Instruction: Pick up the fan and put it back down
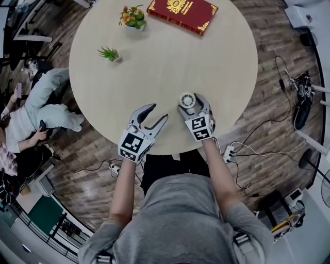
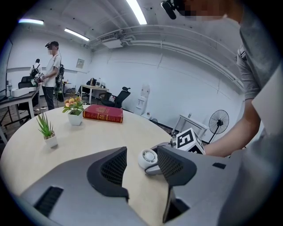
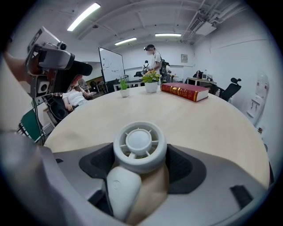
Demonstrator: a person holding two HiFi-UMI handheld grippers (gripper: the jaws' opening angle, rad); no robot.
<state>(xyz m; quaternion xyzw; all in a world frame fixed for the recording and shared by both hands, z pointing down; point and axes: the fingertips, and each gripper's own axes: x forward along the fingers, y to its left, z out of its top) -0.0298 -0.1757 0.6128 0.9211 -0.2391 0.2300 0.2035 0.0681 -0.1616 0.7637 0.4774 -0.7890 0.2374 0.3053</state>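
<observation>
The small white fan (image 3: 139, 146) has a round grille head and a stubby handle. It sits near the table's front edge (image 1: 186, 99). My right gripper (image 1: 194, 105) straddles it. Both dark pads (image 3: 185, 165) touch the sides of the round head, and the handle runs back between the jaws. Whether the fan rests on the tabletop or hangs just above it I cannot tell. My left gripper (image 1: 158, 112) hovers a little to the left of the fan, open, with nothing between its fingers. In the left gripper view the fan (image 2: 147, 158) shows just beyond that gripper's jaws.
A red book (image 1: 183, 14) lies at the round table's (image 1: 154, 62) far side. Two small potted plants (image 1: 133, 18) (image 1: 109, 53) stand at its far left. Cables and a power strip (image 1: 228, 150) lie on the wood floor. A person (image 1: 31, 116) sits to the left.
</observation>
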